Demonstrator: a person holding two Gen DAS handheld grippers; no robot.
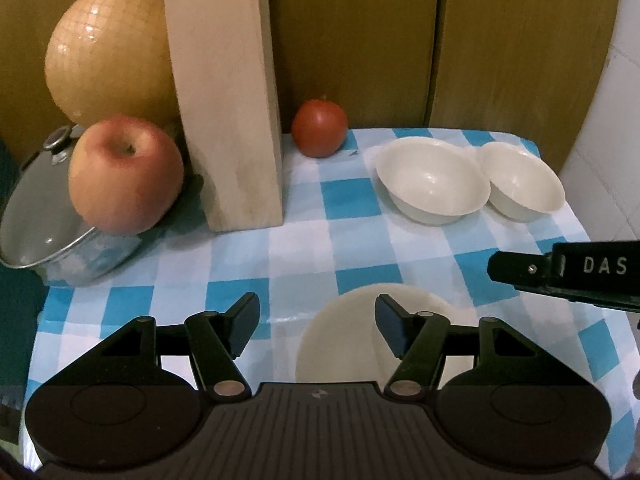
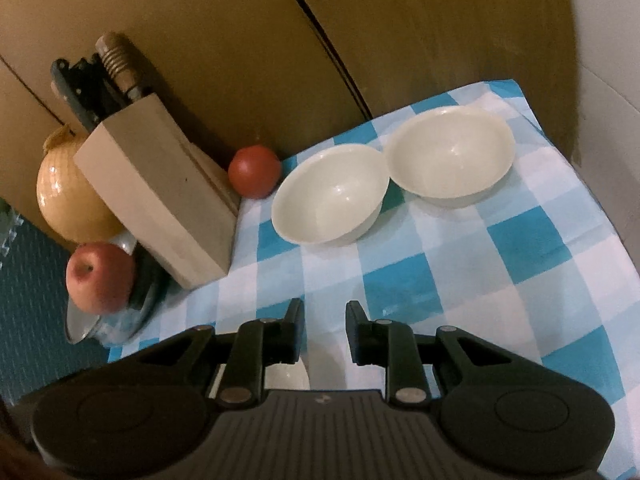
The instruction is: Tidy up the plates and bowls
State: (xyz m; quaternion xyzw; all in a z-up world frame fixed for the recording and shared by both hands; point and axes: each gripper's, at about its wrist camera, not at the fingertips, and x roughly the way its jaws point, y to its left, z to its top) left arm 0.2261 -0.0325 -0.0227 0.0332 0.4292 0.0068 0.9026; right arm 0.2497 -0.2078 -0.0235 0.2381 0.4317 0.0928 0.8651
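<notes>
Bench (image 1: pixel 304 248), covered by a blue-and-white checked cloth; its right edge and far right corner are visible, with a pale tiled wall beyond.

Two white bowls (image 1: pixel 432 180) (image 1: pixel 520 182), far right of the bench, upright with mouths up, rims touching or nearly so; the right bowl sits close to the cloth's right edge. Round, no long axis.

White plate (image 1: pixel 344 336), near centre, lying flat, partly hidden behind the left claw's right finger.

Left claw (image 1: pixel 317 330): released, jaws standing wide apart, nothing pressed between them; the plate's left rim lies below the gap.

Right claw (image 2: pixel 323 330): jaws a narrow gap apart over bare cloth, grasping nothing; a sliver of white dish shows under its left finger. In the left wrist view its black body enters from the right edge, near the plate.

Open room: a broad stretch of bare cloth runs between the plate and the bowls.

Left side, crowded: knife block (image 1: pixel 228 112), upright, long axis vertical; tomato (image 1: pixel 319 128) just to its right at the far edge; apple (image 1: pixel 125 174) resting on a lidded pot (image 1: pixel 60 240); netted pomelo (image 1: pixel 108 52) behind.
</notes>
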